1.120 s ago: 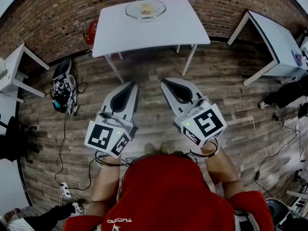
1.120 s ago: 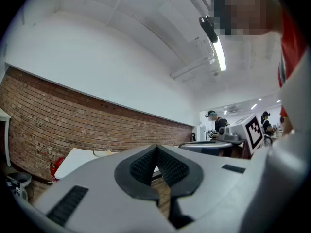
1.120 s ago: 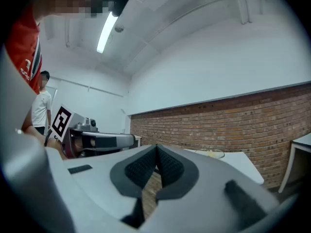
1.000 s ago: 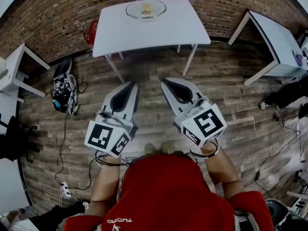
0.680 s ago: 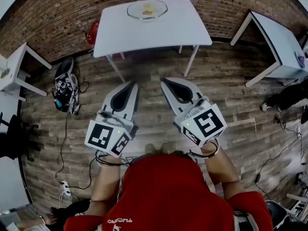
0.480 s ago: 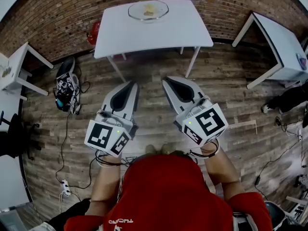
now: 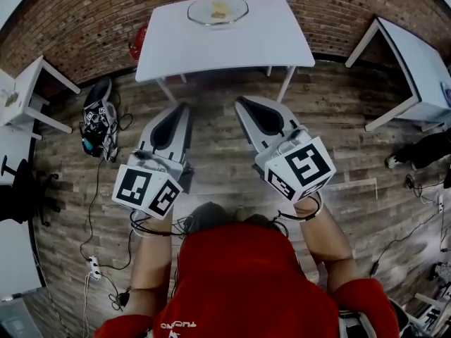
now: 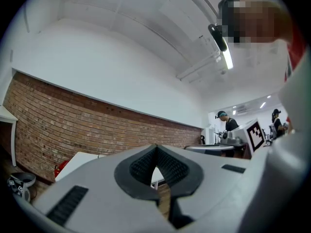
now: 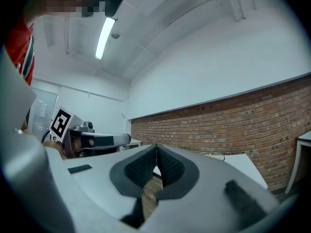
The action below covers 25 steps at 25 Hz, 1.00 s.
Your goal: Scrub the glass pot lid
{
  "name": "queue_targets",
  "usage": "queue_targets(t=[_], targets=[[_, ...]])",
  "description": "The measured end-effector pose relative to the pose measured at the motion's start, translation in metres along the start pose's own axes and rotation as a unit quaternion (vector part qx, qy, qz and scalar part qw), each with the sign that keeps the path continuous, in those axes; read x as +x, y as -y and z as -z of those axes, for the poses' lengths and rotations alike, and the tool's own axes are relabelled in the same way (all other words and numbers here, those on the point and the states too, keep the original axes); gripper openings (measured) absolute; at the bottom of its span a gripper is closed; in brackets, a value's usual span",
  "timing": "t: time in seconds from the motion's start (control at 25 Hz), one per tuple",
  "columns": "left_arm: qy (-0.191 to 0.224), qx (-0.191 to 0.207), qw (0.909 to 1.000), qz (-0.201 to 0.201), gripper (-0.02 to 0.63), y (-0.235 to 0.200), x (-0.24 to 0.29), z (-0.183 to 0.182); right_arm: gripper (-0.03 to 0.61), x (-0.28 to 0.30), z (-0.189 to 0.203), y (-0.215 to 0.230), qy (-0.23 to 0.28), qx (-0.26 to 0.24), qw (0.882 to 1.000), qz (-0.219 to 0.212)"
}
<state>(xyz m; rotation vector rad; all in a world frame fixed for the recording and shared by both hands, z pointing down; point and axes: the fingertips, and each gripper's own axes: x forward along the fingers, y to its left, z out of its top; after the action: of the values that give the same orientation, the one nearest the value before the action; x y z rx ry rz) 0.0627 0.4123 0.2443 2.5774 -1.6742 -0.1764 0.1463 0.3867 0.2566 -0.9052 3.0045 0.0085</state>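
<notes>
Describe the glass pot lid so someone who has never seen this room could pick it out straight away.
Find the brick wall, then the white table against it, straight ahead of the person. The glass pot lid lies at that table's far edge. It is the only round, see-through thing there, with a small yellow thing at its middle.

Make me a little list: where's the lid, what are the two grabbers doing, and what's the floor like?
lid: glass pot lid on the white table, something yellow on it
left gripper: shut, empty, short of the table
right gripper: shut, empty, short of the table
floor: wooden planks
</notes>
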Motion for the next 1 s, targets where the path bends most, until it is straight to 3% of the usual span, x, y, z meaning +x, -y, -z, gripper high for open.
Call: queue_targets(t=[0.48, 1.0], targets=[[0.001, 0.004, 1.0000, -0.006, 0.017, -0.047, 0.040, 0.008, 0.029, 0.056, 0.009, 0.036, -0.013, -0.010, 1.000, 0.003], [-0.004, 0.020, 0.9997, 0.015, 0.017, -0.176, 0.146, 0.002, 0.029, 0.192, 0.016, 0.115, -0.020, -0.007, 0.999, 0.029]])
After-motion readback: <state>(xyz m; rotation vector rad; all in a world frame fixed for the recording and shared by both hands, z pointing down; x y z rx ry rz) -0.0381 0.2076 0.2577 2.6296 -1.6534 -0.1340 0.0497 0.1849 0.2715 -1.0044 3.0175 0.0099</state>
